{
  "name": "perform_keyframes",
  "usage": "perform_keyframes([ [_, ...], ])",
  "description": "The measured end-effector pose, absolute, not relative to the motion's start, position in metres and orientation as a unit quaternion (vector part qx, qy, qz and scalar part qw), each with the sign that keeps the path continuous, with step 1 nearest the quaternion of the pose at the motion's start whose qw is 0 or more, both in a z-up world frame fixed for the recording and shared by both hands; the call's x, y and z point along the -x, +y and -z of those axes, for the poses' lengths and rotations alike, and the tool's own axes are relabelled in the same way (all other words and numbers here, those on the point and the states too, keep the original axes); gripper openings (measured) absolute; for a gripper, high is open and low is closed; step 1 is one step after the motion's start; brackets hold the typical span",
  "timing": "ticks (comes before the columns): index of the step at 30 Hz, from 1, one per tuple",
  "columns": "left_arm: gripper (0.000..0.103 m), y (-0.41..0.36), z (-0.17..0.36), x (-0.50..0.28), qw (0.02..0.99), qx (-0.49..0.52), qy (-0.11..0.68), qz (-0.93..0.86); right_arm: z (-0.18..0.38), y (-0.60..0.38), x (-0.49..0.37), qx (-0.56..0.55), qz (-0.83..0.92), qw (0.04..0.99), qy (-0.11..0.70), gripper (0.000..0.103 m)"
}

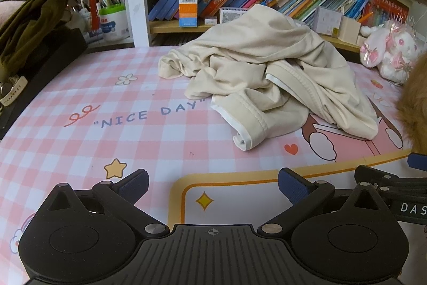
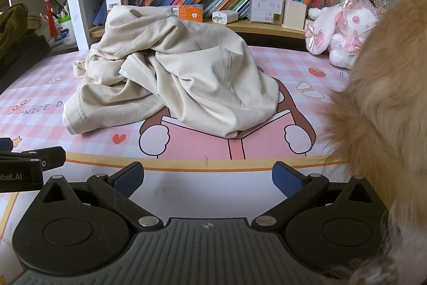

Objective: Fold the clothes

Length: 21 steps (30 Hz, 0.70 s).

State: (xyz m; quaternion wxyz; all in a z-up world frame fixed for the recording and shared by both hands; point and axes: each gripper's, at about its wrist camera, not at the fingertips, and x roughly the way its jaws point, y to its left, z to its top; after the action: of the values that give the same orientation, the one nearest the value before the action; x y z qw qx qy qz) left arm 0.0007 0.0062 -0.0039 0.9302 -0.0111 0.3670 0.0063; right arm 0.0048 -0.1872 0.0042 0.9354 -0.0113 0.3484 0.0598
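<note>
Garment: cream garment (image 1: 269, 76) lies crumpled mid-table (image 1: 80, 151), unfolded.
L gripper (image 1: 212, 187): fingers spread, empty.
R gripper (image 2: 208, 179): fingers spread, empty (fur crowds its right).
Progress: approx. nil; spreading & folding all remain.

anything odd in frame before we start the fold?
Yes. A mass of orange-tan fur crowds the right edge, close beside the right gripper; what it belongs to is unclear. The beige garment lies crumpled on the pink checked mat, untouched. Both grippers, left included, are open.
</note>
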Motion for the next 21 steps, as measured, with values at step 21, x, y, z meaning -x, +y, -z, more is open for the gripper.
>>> perform_keyframes([
  [21, 0.103, 0.0045, 0.0036, 0.0014, 0.929, 0.024, 0.37, 0.01, -0.0009, -0.1874, -0.0051, 0.006, -0.071, 0.931, 0.358, 0.103],
])
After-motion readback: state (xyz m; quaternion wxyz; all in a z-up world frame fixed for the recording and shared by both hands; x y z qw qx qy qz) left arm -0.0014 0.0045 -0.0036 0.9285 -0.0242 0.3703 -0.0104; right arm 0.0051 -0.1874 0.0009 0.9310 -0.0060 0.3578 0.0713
